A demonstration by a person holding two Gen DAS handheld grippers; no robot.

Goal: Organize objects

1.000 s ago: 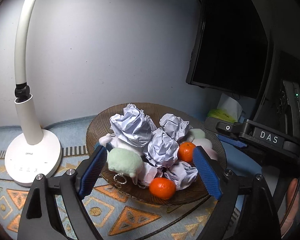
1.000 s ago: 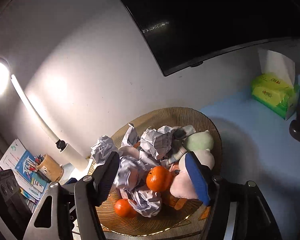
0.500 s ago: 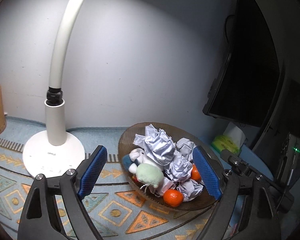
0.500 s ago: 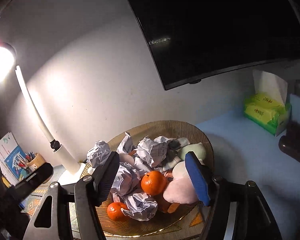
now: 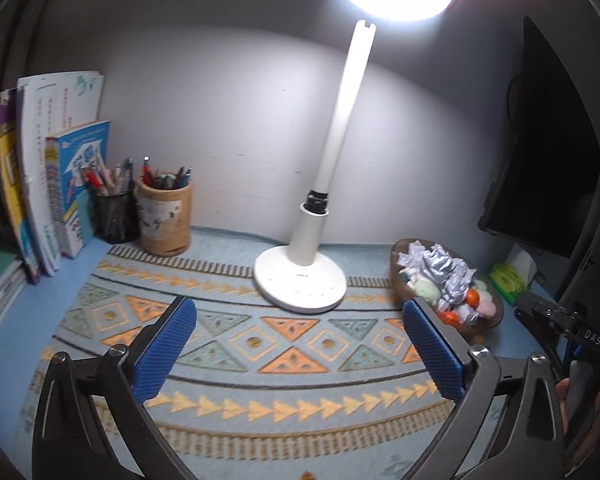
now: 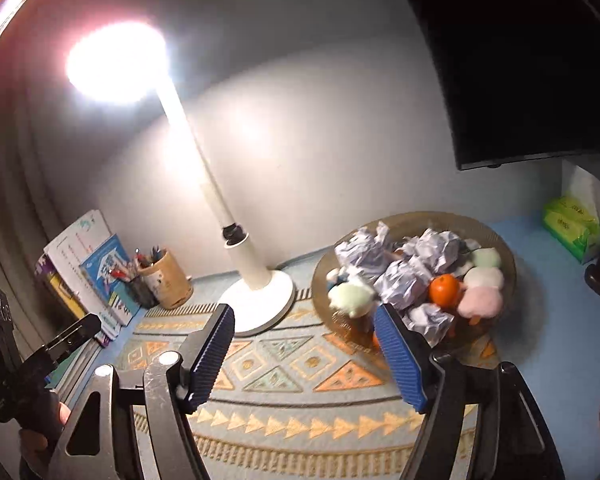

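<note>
A brown glass bowl [image 6: 500,240] stands at the right of the patterned mat; it also shows in the left wrist view [image 5: 496,316]. It holds crumpled paper balls [image 6: 404,284], tangerines [image 6: 444,290], and small green [image 6: 350,294] and pink [image 6: 482,304] plush toys. My left gripper [image 5: 300,344] is open and empty, above the mat, left of and well back from the bowl. My right gripper [image 6: 304,354] is open and empty, just in front of the bowl's near left rim. The right gripper's body shows at the left wrist view's right edge.
A white desk lamp [image 5: 300,280] stands lit at the mat's back centre. A bamboo pen holder [image 5: 164,216], a black mesh pen cup [image 5: 114,212] and upright books [image 5: 60,184] stand at the back left. A dark monitor [image 5: 548,160] and a green tissue pack [image 6: 576,228] are at the right.
Both grippers have pulled back and away from the bowl. The left one has swung left, bringing the lamp, pen holders and books into view. Both stay open and empty.
</note>
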